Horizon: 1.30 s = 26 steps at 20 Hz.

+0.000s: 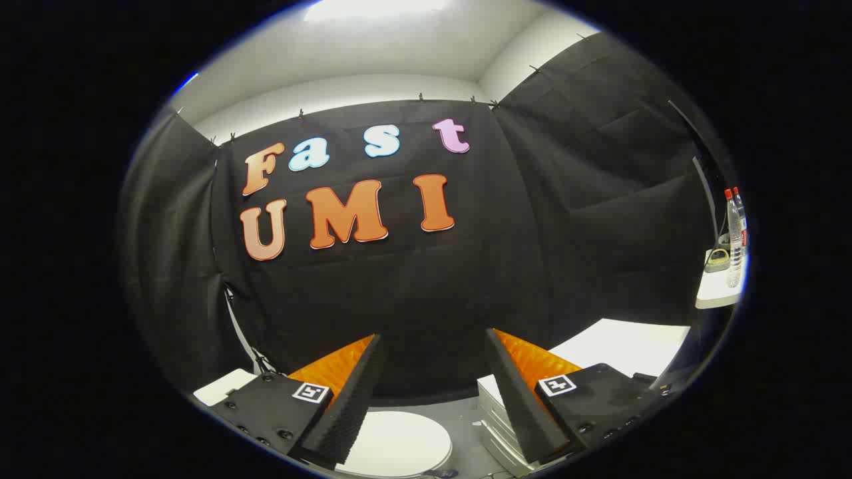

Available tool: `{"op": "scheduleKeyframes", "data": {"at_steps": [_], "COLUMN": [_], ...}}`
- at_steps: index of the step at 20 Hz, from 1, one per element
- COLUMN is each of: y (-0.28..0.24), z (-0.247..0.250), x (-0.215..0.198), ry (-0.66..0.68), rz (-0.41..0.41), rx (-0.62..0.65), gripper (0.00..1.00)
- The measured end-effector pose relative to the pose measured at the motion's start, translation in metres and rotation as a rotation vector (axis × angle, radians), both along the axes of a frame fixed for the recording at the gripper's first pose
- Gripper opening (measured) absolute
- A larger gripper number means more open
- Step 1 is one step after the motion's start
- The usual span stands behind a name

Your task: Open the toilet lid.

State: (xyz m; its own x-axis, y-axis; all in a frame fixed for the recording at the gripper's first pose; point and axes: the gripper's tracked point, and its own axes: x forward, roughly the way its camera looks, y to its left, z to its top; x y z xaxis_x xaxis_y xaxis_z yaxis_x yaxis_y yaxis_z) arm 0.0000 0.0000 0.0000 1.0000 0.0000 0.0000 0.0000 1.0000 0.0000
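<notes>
Gripper view, and the gripper (432,346) rides high with its two fingers (353,406) spread wide apart, nothing between them. Down low in the gap, below the fingertips, sits the toilet lid (399,442), white, round and lying flat, well clear of both pads. Just right of it a white stacked unit (496,426) is half hidden behind the right finger. Far right, water bottles (734,233) stand on a white table (715,293).

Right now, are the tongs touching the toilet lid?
No. The tongs are open and empty, held above the closed white lid, with a gap to it.
</notes>
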Motion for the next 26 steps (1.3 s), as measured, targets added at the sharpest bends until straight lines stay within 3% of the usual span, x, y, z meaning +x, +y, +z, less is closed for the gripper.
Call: {"op": "scheduleKeyframes", "data": {"at_steps": [18, 21, 26], "y": [0.031, 0.029, 0.009], "z": [0.005, -0.012, -0.083], "x": [-0.021, -0.023, -0.02], "ry": [-0.01, -0.002, 0.058], "rz": [0.073, 0.084, 0.076], "rx": [-0.047, -0.044, -0.023], "gripper": [0.98, 0.98, 0.98]}}
